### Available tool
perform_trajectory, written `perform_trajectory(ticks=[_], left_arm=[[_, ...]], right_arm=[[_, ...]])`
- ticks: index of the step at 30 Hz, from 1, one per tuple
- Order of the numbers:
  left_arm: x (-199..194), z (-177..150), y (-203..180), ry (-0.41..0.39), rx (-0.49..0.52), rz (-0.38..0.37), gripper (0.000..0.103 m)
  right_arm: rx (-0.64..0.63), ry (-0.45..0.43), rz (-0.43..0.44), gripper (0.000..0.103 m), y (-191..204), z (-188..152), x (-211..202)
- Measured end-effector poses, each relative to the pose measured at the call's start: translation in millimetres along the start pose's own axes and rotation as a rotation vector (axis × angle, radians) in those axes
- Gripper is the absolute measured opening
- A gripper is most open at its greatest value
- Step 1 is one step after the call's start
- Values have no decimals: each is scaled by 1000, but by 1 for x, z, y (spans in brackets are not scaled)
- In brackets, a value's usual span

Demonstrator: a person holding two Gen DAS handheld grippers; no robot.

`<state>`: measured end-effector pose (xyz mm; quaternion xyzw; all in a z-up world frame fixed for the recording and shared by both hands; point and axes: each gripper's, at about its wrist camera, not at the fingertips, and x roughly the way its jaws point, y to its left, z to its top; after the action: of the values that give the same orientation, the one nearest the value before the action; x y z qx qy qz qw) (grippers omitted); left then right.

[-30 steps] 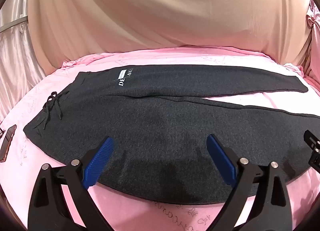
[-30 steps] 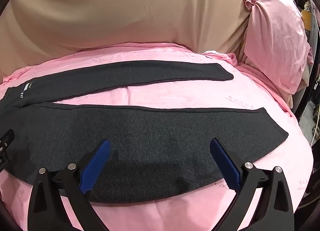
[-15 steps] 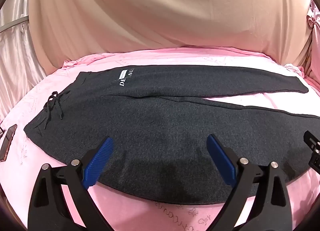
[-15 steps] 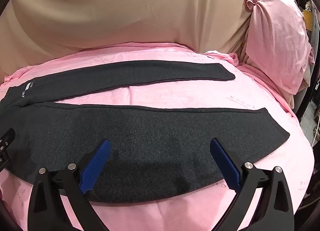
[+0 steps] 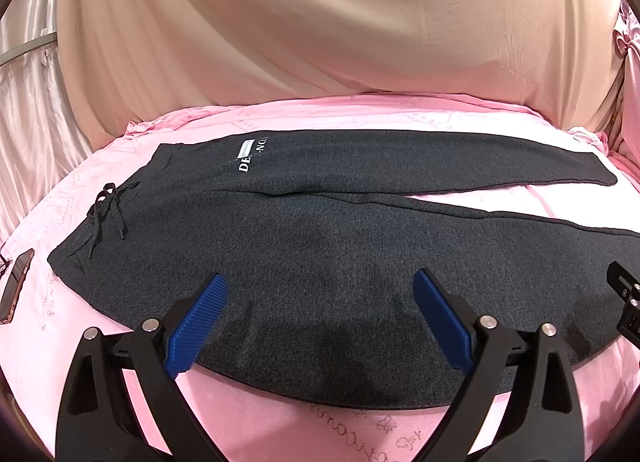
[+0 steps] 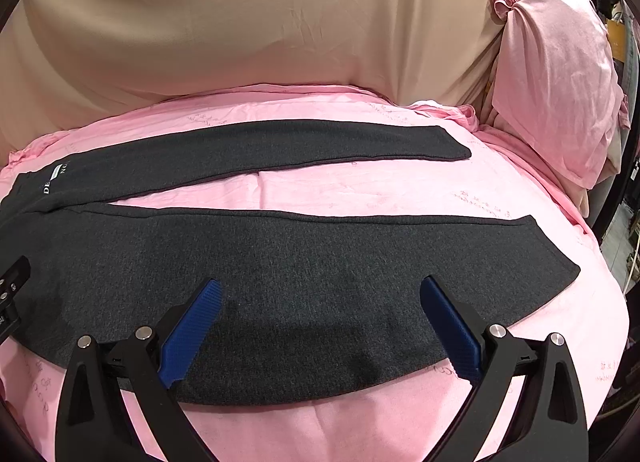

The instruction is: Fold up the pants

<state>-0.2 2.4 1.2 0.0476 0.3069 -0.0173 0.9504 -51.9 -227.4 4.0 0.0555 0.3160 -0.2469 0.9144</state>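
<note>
While both grippers hover, status:
pants: dark grey, flat on pink sheet, legs splayed apart, waistband to the left
left gripper: jaws wide, nothing held, over near hip edge
right gripper: jaws wide, nothing held, over near leg
phone: left of waistband

A phone lies on the pink sheet beside a pillow.

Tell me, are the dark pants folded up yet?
Not yet. The dark grey knit pants lie spread flat on the pink bedsheet, legs apart.
</note>
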Motion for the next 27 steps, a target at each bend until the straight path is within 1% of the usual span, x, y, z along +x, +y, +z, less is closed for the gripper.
perform_trajectory(ticks=[27], left_arm=[[0, 1, -1, 1, 1, 2, 92]], right_arm=[[-1, -2, 1, 98, 0, 0, 0]])
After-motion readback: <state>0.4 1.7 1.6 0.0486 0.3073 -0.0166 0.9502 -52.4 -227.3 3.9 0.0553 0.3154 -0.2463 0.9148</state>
